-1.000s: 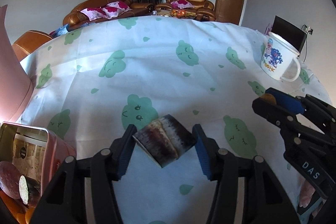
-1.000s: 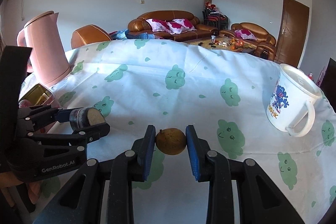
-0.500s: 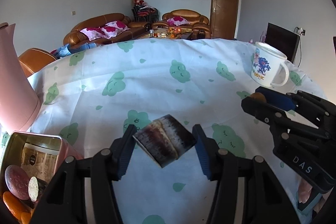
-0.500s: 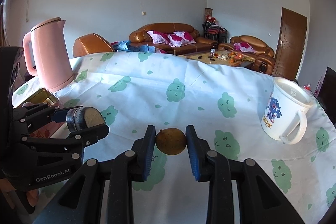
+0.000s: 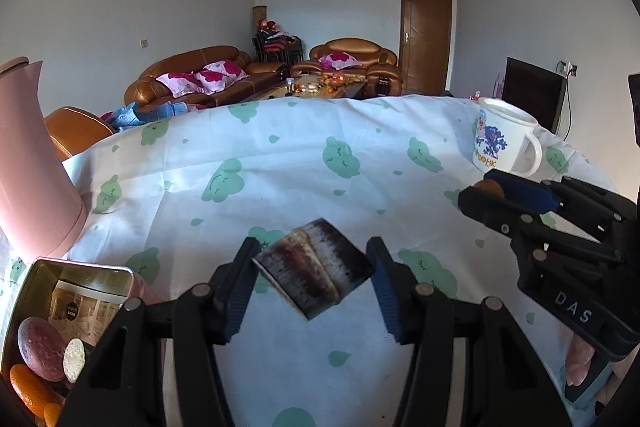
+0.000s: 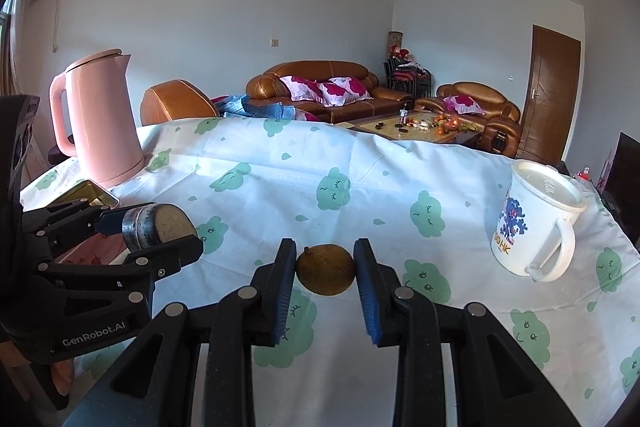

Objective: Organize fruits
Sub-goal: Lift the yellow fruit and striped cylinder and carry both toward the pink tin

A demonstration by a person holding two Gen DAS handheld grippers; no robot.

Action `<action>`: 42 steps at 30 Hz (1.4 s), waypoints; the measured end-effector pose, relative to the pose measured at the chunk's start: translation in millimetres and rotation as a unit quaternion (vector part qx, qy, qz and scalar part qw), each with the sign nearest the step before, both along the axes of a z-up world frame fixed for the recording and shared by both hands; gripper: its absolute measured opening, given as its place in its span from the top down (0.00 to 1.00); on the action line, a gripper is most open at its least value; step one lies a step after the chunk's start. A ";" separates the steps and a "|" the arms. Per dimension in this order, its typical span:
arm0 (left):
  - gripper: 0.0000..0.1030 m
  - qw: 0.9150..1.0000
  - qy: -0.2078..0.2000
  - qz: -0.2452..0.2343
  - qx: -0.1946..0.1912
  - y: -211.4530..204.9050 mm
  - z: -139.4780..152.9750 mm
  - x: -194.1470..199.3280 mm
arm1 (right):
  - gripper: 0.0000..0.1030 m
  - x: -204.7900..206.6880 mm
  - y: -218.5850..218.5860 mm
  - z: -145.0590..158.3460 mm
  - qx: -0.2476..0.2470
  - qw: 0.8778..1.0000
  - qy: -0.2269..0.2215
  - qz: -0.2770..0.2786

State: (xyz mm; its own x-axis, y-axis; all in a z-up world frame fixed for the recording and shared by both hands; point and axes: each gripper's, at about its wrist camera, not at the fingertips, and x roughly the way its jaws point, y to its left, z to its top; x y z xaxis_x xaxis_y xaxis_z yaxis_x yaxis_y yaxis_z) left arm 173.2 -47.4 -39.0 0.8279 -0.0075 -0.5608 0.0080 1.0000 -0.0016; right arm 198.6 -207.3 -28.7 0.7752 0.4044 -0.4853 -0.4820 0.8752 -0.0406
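Surface: white tablecloth (image 6: 280, 187) with green cloud faces, covering a table in a living room.
Left gripper (image 5: 312, 287): nearest to its camera, fingers clenched on a dark cut chunk of fruit (image 5: 314, 267) (purple-black skin, pale streaked cut face; I cannot say which fruit), held in the air over the cloth.
Right gripper (image 6: 325, 277): fingers closed tight on a small round brown fruit (image 6: 326, 269), also lifted above the cloth.
Tin box (image 5: 24, 307): open, at the lower left of the left view, just beside the left gripper; inside lie a reddish round fruit (image 5: 40, 347) and orange pieces (image 5: 30, 387).
What has changed: compared with one second ago, the left view shows more of the room and ceiling and more of the box interior, so the left gripper has risen and tilted up a little; both grips are the same as before.
Meaning for the task: both fruits seem picked up and ready; my judgement is that the next step is carrying them to the box, left piece first because it is nearer.
Middle distance: pink kettle (image 6: 100, 119) behind the box on the left, white mug (image 6: 536, 223) with a blue cartoon on the right.
Far: brown leather sofas (image 6: 320, 87) with pink cushions, a low table, a brown door (image 6: 554, 91).
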 end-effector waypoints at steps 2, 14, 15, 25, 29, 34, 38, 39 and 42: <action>0.45 1.000 -0.001 0.001 0.000 -0.2 -0.1 -0.2 | 0.69 -0.2 -0.4 0.2 0.002 1.000 -0.001 0.000; 0.45 1.000 -0.025 0.006 0.001 1.1 4.3 -9.7 | 0.69 -9.8 -4.6 5.4 0.014 0.999 -0.029 0.000; 0.45 1.000 -0.026 0.007 0.000 1.3 4.5 -10.1 | 0.69 -10.6 -4.5 5.8 0.014 0.999 -0.031 -0.001; 0.45 0.999 -0.050 0.013 0.000 1.9 8.5 -20.1 | 0.69 -20.0 -7.1 9.7 0.021 0.998 -0.055 -0.005; 0.45 0.998 -0.059 0.015 0.005 1.1 9.8 -24.2 | 0.69 -22.0 -9.0 10.6 0.025 0.998 -0.061 -0.008; 0.45 0.997 -0.070 0.016 0.011 -0.7 11.1 -28.4 | 0.69 -25.6 -9.9 10.8 0.027 0.997 -0.067 -0.008; 0.45 0.997 -0.078 0.019 0.010 0.6 12.4 -32.6 | 0.69 -27.5 -10.6 11.1 0.028 0.997 -0.073 -0.009; 0.45 0.997 -0.080 0.019 0.010 0.9 12.7 -33.8 | 0.69 -27.9 -10.8 11.2 0.029 0.997 -0.074 -0.010; 0.45 0.996 -0.087 0.021 0.011 0.7 13.4 -37.9 | 0.69 -30.2 -11.1 11.6 0.030 0.996 -0.078 -0.011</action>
